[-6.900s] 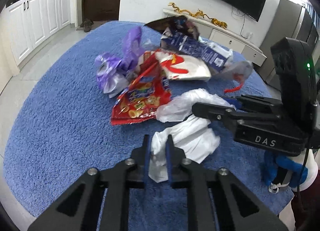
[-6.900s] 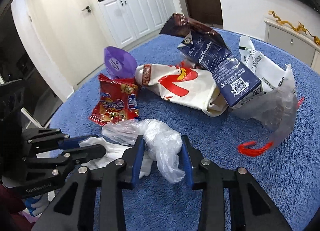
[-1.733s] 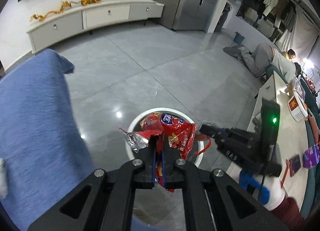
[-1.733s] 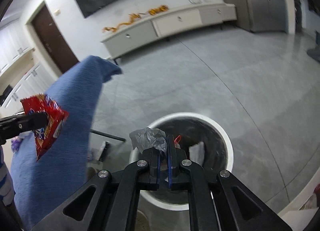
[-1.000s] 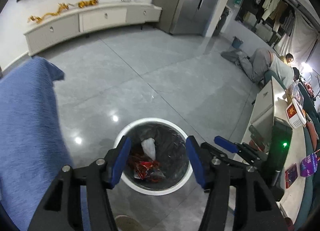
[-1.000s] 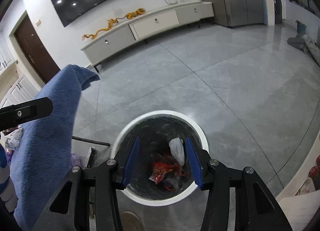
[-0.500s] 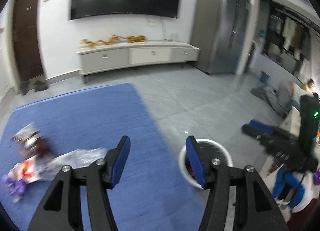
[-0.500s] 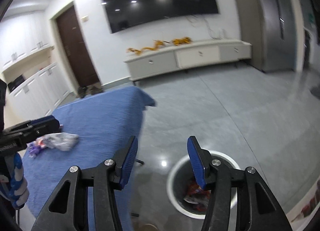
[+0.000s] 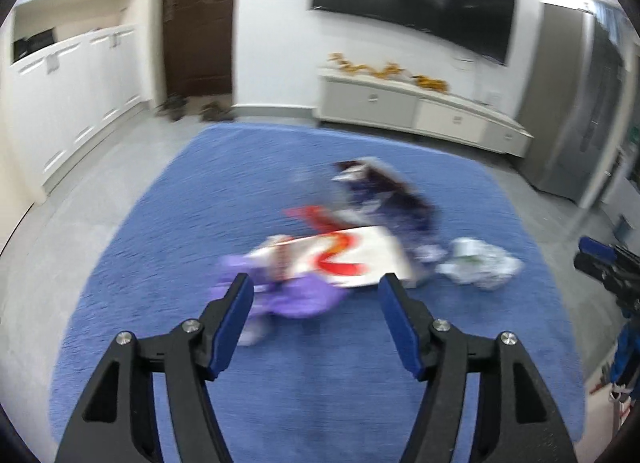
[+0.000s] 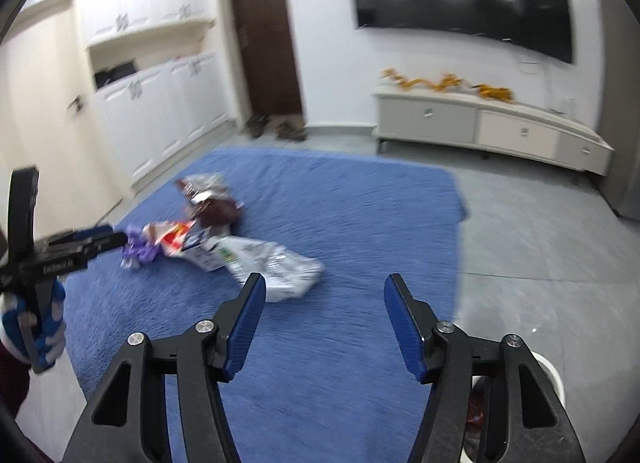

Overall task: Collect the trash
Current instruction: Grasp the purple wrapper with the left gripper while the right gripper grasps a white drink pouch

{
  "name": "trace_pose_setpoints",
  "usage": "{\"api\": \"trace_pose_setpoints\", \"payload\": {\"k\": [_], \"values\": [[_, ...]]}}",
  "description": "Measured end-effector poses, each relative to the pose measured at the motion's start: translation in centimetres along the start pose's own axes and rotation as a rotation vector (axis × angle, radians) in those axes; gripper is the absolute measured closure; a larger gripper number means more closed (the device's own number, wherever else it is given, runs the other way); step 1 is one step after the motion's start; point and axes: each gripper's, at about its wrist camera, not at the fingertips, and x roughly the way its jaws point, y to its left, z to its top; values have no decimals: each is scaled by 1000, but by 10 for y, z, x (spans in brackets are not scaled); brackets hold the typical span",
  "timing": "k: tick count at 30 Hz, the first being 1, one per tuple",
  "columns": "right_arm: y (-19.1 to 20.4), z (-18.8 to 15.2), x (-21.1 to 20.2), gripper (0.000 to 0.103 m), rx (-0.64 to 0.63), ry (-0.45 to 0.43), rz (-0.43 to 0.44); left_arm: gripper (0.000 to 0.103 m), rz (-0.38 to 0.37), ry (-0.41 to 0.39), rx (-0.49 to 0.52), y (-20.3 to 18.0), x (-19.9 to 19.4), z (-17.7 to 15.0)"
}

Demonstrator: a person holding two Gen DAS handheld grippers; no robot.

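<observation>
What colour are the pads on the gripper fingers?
Blue pads, clearest in the left wrist view.

A rough, matt blue cloth lies under crinkled glossy plastic wrappers; the floor is smooth tile.

Bare blue cloth ahead of both spread grippers, trash heap beyond.

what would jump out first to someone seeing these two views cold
Probably the heap of crumpled trash in the middle of the blue cloth: a white wrapper with red print, a purple wrapper in front of it, a dark bag behind. Next, the open left gripper framing that heap, and the open right gripper, with the white bin at its lower right.
</observation>
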Motion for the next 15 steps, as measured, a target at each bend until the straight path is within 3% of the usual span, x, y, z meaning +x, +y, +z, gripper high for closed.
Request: {"api": "trace_pose_setpoints", "payload": {"k": [4, 12, 14, 15], "values": [[36, 4, 51, 40, -98, 92, 51, 40, 68, 36, -74, 35, 21, -5], [67, 6, 115, 41, -206, 183, 63, 40, 7, 121, -158, 52, 56, -19], [65, 5, 124, 59, -195, 203, 63, 44, -18, 129, -180, 53, 60, -21], [63, 5, 125, 74, -192, 207, 63, 56, -23, 128, -184, 52, 59, -22]]}}
